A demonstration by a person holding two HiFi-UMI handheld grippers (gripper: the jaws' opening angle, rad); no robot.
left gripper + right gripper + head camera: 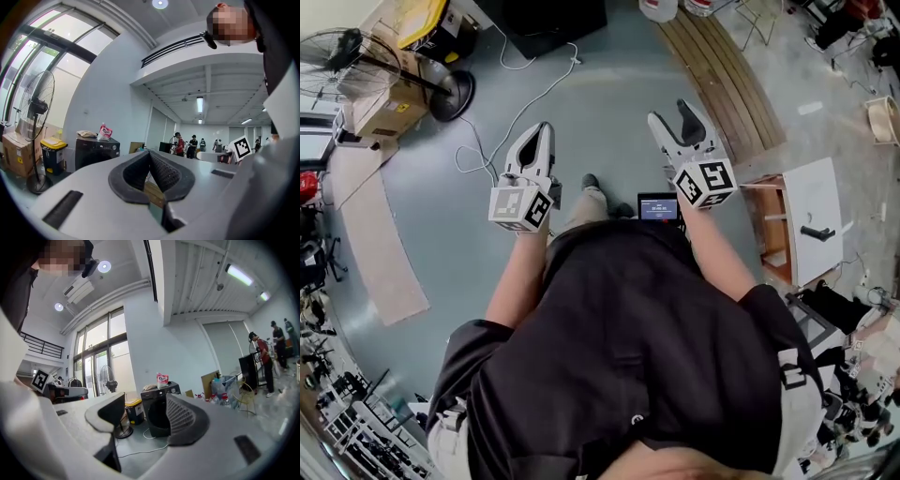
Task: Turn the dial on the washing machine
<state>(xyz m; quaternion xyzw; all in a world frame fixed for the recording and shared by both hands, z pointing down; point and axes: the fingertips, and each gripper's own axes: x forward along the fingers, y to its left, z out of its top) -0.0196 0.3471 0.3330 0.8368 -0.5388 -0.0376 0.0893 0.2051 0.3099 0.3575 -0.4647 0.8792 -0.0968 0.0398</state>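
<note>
The black washing machine [553, 23] stands against the far wall, well ahead of both grippers. It appears small in the left gripper view [96, 151], with a pale round dial [114, 147] on its front panel. In the right gripper view the washing machine [157, 416] shows between the jaws. A pink bag [162, 378] lies on top of it. My left gripper [546, 129] is held in the air with its pads pressed together and nothing between them. My right gripper [671, 112] is open and empty, at about the same height.
A standing fan [356, 47], a yellow bin [422, 19] and cardboard boxes [384, 103] stand left of the machine. A white cable [516, 112] runs across the grey floor. Wooden boards [722, 75] and a white cabinet [811, 220] lie to the right. People [180, 143] stand far off.
</note>
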